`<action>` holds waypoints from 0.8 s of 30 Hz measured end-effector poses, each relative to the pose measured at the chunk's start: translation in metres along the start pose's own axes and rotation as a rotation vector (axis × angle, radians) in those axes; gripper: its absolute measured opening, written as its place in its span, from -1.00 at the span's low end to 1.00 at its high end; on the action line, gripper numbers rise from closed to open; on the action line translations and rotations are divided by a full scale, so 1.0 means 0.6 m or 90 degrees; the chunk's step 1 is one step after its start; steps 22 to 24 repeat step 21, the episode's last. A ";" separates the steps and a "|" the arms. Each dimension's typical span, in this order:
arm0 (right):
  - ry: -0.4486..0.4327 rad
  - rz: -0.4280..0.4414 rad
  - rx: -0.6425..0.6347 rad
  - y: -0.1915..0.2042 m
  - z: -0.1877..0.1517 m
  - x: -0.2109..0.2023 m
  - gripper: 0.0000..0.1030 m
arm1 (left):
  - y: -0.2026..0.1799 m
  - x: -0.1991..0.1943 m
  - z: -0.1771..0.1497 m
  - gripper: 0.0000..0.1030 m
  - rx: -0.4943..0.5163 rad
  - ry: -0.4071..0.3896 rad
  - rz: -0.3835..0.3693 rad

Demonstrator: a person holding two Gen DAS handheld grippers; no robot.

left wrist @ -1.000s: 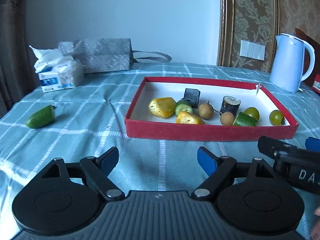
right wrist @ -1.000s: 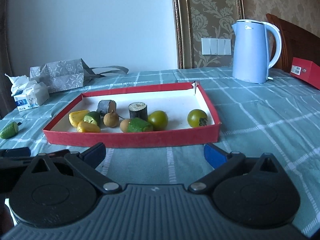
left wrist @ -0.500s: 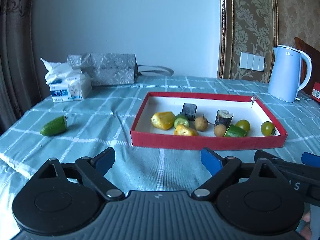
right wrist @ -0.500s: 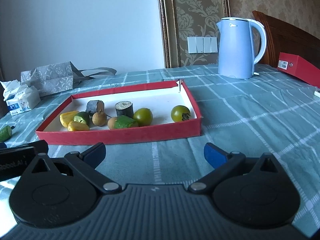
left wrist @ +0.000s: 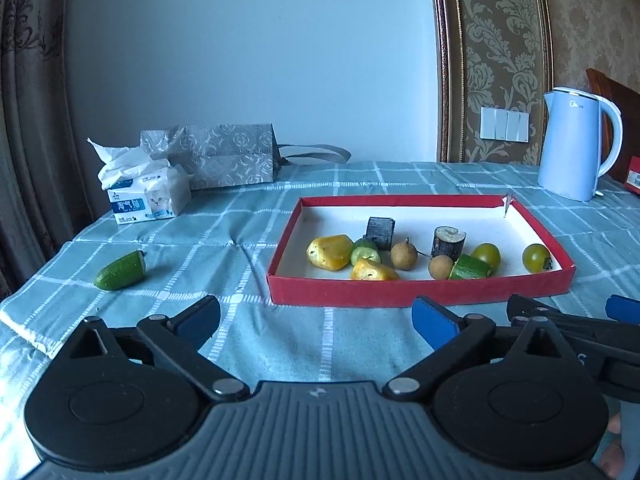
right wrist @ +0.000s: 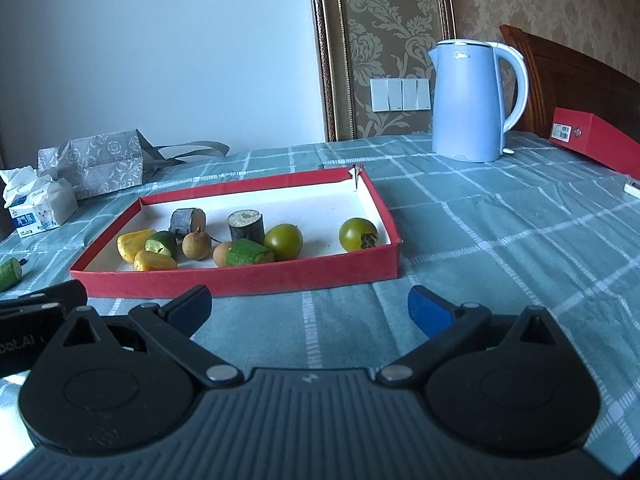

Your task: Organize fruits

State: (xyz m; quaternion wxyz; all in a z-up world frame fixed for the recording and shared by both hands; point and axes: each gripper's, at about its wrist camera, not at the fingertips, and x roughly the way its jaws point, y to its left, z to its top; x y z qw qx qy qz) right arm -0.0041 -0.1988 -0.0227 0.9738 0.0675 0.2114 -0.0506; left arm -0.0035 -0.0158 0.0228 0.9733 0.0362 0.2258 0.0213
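Note:
A red tray [left wrist: 416, 292] [right wrist: 240, 280] with a white floor holds several fruit pieces: yellow chunks [left wrist: 330, 252], brown longans [left wrist: 403, 256], dark cylinders [left wrist: 448, 240], green tomatoes [left wrist: 537, 258] [right wrist: 357, 234] and cucumber pieces [right wrist: 248, 253]. One cucumber piece [left wrist: 120, 271] [right wrist: 9, 274] lies on the cloth left of the tray. My left gripper [left wrist: 316, 320] is open and empty, in front of the tray's left part. My right gripper [right wrist: 310, 306] is open and empty, in front of the tray's right end.
A blue kettle [left wrist: 576, 146] [right wrist: 474, 100] stands at the back right. A tissue pack [left wrist: 144, 192] and a grey gift bag [left wrist: 224, 156] sit at the back left. A red box [right wrist: 596, 140] lies at the far right. The table's left edge is near the loose cucumber.
Both grippers have pulled back and risen from the tray, which looks smaller and farther. Both stay open and empty. No fruit has moved.

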 end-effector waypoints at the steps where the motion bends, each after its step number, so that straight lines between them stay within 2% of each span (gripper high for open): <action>1: 0.001 -0.001 -0.002 0.001 0.001 0.000 1.00 | 0.001 0.001 0.000 0.99 -0.002 0.003 -0.001; 24: -0.004 -0.012 -0.011 0.008 0.003 -0.001 1.00 | -0.002 -0.007 0.002 0.99 0.009 -0.016 0.017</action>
